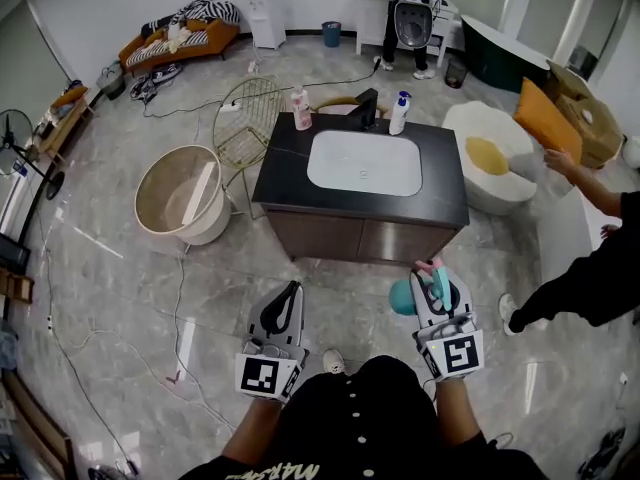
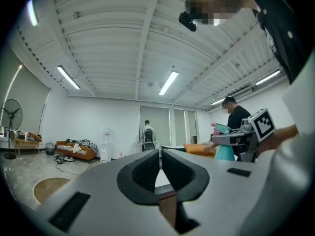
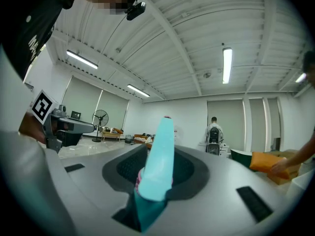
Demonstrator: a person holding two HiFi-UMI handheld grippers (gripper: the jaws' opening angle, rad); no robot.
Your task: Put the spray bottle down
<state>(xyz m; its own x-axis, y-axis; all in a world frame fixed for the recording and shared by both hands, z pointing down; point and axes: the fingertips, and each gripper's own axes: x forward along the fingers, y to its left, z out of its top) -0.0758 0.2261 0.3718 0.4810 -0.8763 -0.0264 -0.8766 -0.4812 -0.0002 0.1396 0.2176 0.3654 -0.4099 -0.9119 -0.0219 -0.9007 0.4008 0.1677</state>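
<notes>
Right gripper (image 1: 437, 281) jaws pinch spray bottle (image 1: 402, 296) head; bottle upright, nozzle toward vanity (image 1: 290, 168). Left gripper (image 1: 289, 295) jaws together.

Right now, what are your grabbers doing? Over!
Left gripper shut, empty. Right gripper shut on teal spray bottle, not yet put down. Sink vanity ahead.
</notes>
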